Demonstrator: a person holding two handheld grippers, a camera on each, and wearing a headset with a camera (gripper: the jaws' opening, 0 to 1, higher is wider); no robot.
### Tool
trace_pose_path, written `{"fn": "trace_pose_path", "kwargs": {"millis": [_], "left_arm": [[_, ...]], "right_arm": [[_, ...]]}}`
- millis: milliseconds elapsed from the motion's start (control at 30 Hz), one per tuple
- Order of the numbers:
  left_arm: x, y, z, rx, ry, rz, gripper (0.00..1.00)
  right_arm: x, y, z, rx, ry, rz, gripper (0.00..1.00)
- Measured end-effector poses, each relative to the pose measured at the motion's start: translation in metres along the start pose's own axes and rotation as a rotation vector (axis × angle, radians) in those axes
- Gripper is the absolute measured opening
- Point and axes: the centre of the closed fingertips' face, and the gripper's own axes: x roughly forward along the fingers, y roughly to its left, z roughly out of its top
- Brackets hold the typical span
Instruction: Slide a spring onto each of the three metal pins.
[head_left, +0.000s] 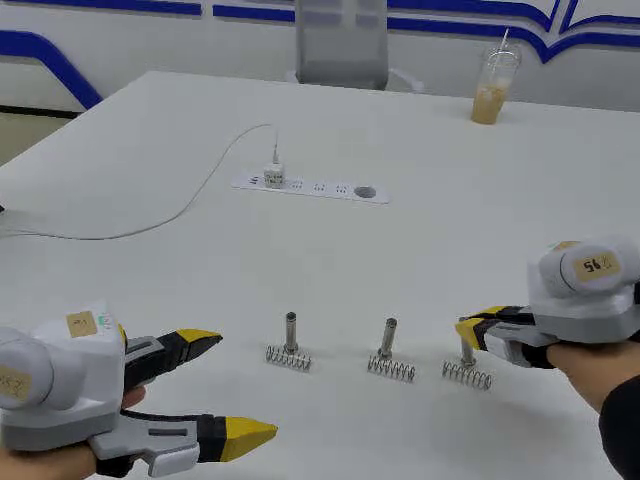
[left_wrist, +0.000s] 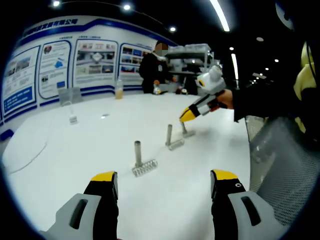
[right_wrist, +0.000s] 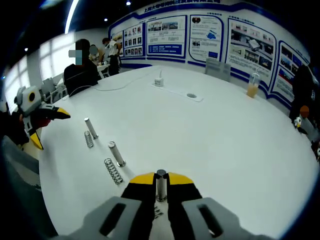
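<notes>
One cup (head_left: 494, 88), power strip (head_left: 310, 186) beyond pins (head_left: 388, 336)

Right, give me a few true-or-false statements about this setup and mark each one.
1. All three springs lie on the table at the foot of their pins, none slid on. True.
2. The left gripper is shut on a spring. False: it is open and holds nothing.
3. The right gripper is closed around the right-hand pin. True.
4. The drink cup stands among the pins. False: it stands at the table's far side, well away from them.
</notes>
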Motion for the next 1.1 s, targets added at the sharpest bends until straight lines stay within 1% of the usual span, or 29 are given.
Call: {"fn": "trace_pose_path", "kwargs": {"millis": [367, 633, 833, 1100], "left_arm": [[-0.001, -0.001, 0.002, 0.004, -0.002, 0.004, 0.77], [-0.002, -0.003, 0.003, 0.007, -0.007, 0.004, 0.77], [-0.001, -0.005, 0.003, 0.009, -0.009, 0.002, 0.77], [-0.002, -0.003, 0.002, 0.005, -0.009, 0.007, 0.78]], "right_arm": [[-0.008, 0.002, -0.006, -0.022, 0.004, 0.002, 0.09], [-0.013, 0.000, -0.012, -0.020, 0.011, 0.000, 0.09], [-0.014, 0.000, -0.012, -0.028, 0.013, 0.002, 0.09], [-0.015, 0.000, -0.011, -0.027, 0.008, 0.004, 0.11]]}}
